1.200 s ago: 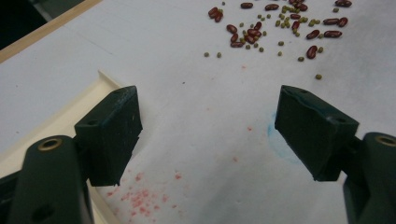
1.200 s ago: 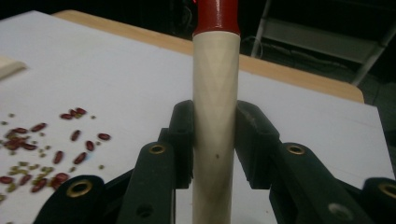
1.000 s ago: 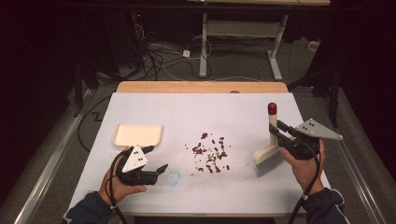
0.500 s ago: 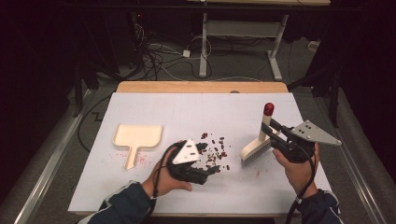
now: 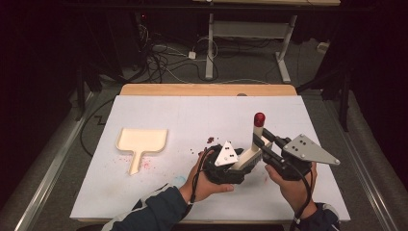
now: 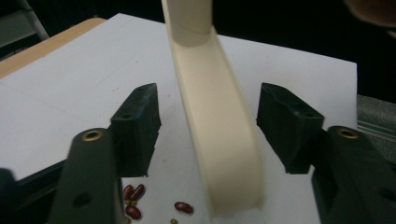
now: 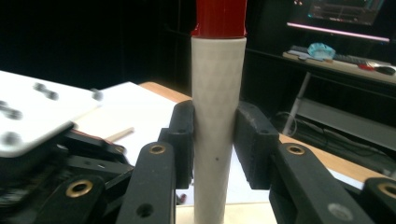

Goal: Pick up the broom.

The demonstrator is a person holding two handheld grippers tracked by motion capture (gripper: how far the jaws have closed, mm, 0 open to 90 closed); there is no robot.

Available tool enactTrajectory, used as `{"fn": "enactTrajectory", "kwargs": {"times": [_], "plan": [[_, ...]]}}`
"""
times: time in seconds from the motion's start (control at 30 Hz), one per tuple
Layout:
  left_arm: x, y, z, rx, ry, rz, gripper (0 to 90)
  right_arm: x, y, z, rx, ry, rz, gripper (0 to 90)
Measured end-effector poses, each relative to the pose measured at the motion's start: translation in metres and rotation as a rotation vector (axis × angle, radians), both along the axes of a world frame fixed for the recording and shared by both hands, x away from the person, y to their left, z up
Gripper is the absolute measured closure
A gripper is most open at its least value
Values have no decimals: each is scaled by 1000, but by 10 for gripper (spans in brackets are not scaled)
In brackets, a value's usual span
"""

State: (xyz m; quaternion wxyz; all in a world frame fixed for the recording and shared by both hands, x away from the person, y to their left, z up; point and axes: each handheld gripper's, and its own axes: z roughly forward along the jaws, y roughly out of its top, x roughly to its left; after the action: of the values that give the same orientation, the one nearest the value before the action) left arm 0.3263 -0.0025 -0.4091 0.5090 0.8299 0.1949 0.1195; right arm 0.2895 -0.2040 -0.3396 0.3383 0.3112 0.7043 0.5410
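Note:
A cream brush [image 5: 246, 159] with a red-capped handle [image 5: 259, 120] stands upright on the white table [image 5: 192, 110]. My right gripper [image 5: 258, 142] is shut on its handle [image 7: 214, 116], a pad pressing each side. My left gripper [image 5: 242, 168] sits just left of it, and its jaws, which have just been closing, straddle the brush's cream back [image 6: 219, 135]. A gap shows between each pad and the brush. Dark red beans [image 6: 133, 200] lie under the left gripper, and a few more beans [image 5: 210, 140] lie just beyond it.
A cream dustpan [image 5: 141, 144] lies flat at the table's left, handle toward the person, with reddish stains beside it. The wooden far edge [image 5: 207, 89] borders the table. Cables and desk legs stand on the floor beyond.
My left gripper has travelled right from beside the dustpan to the brush, uncovering the dustpan. My right gripper has carried the brush left over the scattered beans.

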Motion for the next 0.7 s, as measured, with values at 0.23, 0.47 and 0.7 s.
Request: {"fn": "enactTrajectory", "kwargs": {"times": [0.23,0.47,0.7], "plan": [[4,11,-1,-3,-14,-16,656,-8,10,2,-2,-20,9,698],[6,29,4,57,-32,-82,661,-6,5,4,5,3,93,693],[7,55,7,123,-30,-149,661,9,-6,1,-107,107,363,476]]}}
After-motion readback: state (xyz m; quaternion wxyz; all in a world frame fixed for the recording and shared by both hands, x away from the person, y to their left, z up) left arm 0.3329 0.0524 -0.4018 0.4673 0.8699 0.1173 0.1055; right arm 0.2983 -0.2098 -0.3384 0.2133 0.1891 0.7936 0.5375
